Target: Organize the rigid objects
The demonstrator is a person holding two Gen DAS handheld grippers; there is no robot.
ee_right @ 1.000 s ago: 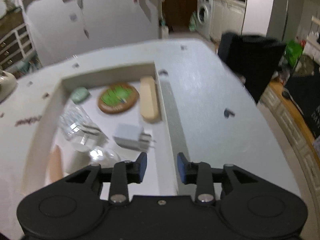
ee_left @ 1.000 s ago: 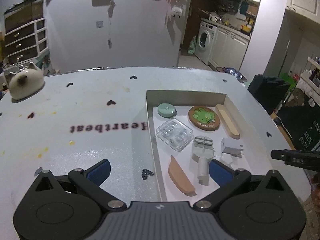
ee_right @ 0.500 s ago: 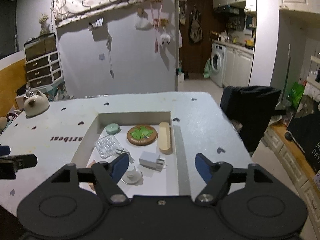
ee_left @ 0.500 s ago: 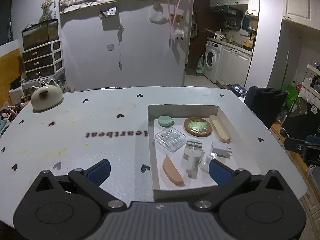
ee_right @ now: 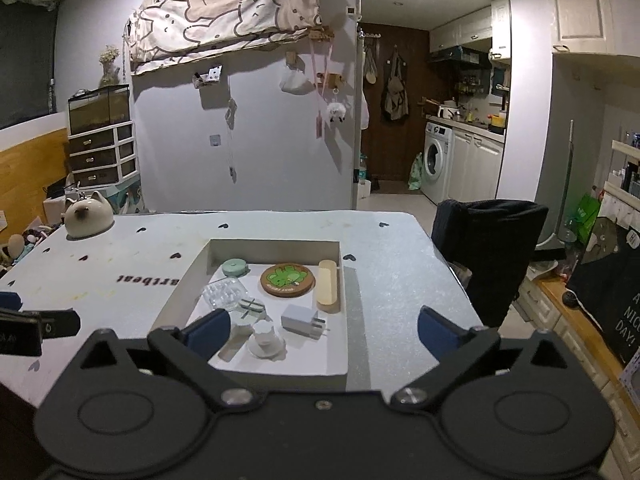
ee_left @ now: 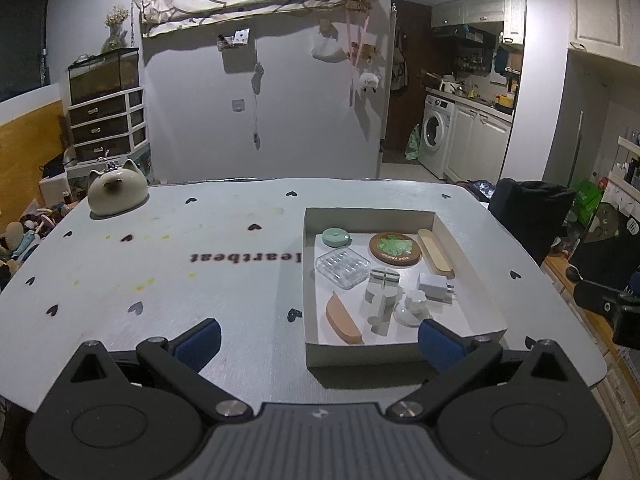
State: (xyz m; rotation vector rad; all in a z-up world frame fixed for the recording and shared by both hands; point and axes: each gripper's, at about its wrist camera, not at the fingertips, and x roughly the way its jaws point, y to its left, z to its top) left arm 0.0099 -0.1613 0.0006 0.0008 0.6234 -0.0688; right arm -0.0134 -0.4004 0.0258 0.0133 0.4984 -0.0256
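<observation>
A shallow cardboard box (ee_left: 472, 248) (ee_right: 188, 280) lies on the white table and holds several items: a mint round case (ee_left: 336, 237), a clear plastic case (ee_left: 342, 268), a round green coaster (ee_left: 395, 249) (ee_right: 287, 279), a beige oblong piece (ee_left: 435, 256) (ee_right: 328, 286), a white plug adapter (ee_left: 434, 287) (ee_right: 300, 320), a clear suction cup (ee_right: 265, 340) and an orange wedge (ee_left: 343, 324). My left gripper (ee_left: 318, 340) hovers open at the box's near edge, nothing between its pads. My right gripper (ee_right: 322, 326) is pulled back from the box, jaws still opening wide and empty.
A cream cat-shaped ceramic pot (ee_left: 114, 194) (ee_right: 89, 213) stands at the table's far left. A black chair back (ee_right: 492, 240) is by the table's right edge. Each gripper's tip shows in the other's view: the right one (ee_left: 600, 300), the left one (ee_right: 36, 326).
Both grippers have drawn back and up from the box, so more of the room shows. The right gripper's jaws went from narrow to wide open. The left stayed open.
</observation>
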